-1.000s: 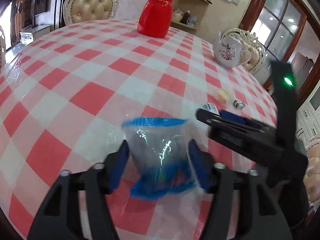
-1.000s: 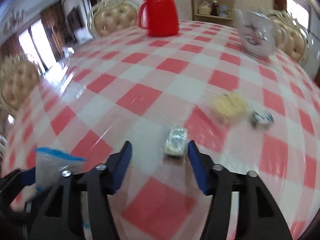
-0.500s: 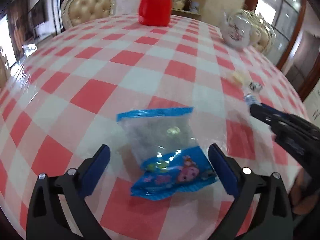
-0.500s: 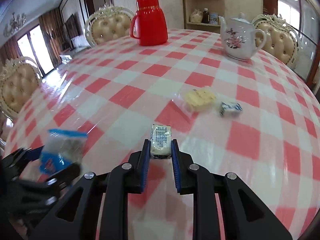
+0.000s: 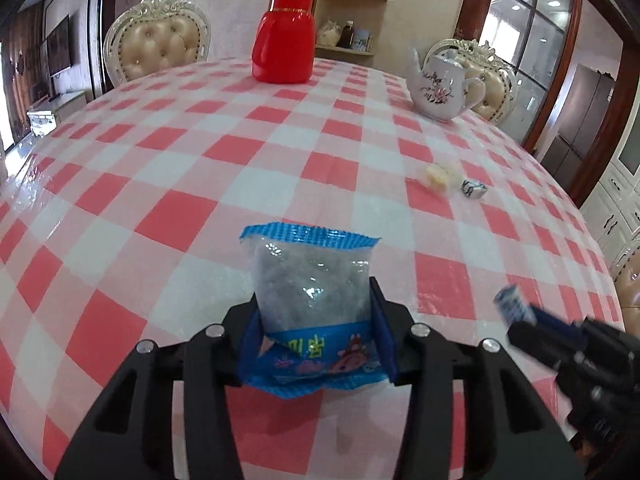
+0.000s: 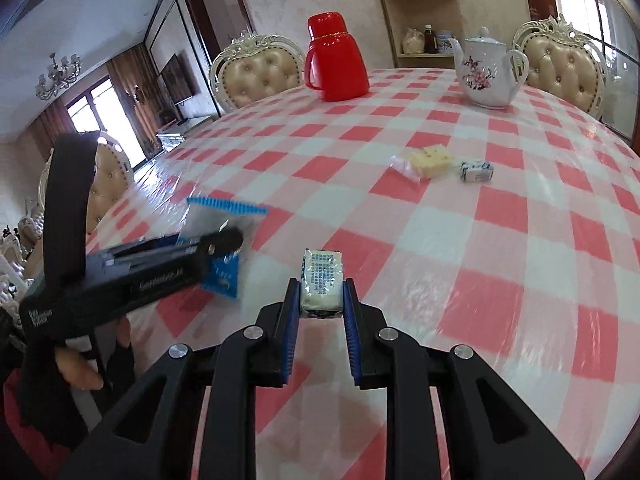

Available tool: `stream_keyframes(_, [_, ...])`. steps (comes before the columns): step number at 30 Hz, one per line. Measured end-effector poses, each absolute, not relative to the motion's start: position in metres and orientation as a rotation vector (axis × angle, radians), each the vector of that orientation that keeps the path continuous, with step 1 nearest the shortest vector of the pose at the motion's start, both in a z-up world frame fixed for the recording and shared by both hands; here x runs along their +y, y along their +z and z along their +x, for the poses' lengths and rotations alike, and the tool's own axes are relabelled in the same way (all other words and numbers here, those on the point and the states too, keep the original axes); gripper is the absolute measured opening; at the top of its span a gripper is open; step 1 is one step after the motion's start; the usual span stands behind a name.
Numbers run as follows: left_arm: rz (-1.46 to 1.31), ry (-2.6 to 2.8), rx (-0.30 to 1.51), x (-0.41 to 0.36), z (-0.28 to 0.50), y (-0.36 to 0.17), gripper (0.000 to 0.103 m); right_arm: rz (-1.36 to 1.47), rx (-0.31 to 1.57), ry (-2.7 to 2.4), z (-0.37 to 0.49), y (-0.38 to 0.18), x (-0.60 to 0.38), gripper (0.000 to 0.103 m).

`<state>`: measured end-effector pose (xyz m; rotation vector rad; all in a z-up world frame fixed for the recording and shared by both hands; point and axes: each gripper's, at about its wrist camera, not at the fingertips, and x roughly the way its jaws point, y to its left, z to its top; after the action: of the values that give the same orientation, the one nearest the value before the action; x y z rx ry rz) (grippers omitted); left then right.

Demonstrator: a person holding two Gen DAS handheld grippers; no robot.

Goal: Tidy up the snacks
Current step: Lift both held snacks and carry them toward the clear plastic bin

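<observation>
Left wrist view: left gripper point(image 5: 314, 332) clamped on blue-edged snack bag point(image 5: 310, 280), held upright above red-checked table point(image 5: 168, 168). Right wrist view only: right gripper point(image 6: 322, 306) pinching small wrapped cake point(image 6: 322, 282), printed label up — in the left view just a blur at lower right. Open cloth ahead of both; table edge curving away on the right. Further off: yellow snack point(image 6: 428, 157) just beside blue-white candy point(image 6: 476, 171), apart. Near the far edge — red thermos point(image 6: 336, 66), floral teapot point(image 6: 486, 72), padded chairs point(image 6: 260, 74) behind.
</observation>
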<state>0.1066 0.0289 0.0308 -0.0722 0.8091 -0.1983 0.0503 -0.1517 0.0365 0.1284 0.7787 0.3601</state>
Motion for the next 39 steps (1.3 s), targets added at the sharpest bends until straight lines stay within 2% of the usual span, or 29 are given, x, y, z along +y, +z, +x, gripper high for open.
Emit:
stream_keyframes(26, [-0.221,-0.130,0.682,0.067,-0.004,0.048,0.047,0.196,0.723,0.428,0.000,0.047,-0.142,0.021])
stream_keyframes(39, [-0.200,-0.065,0.661,0.082,-0.068,0.051,0.047,0.204,0.738,0.506,-0.036,0.045,-0.115,0.021])
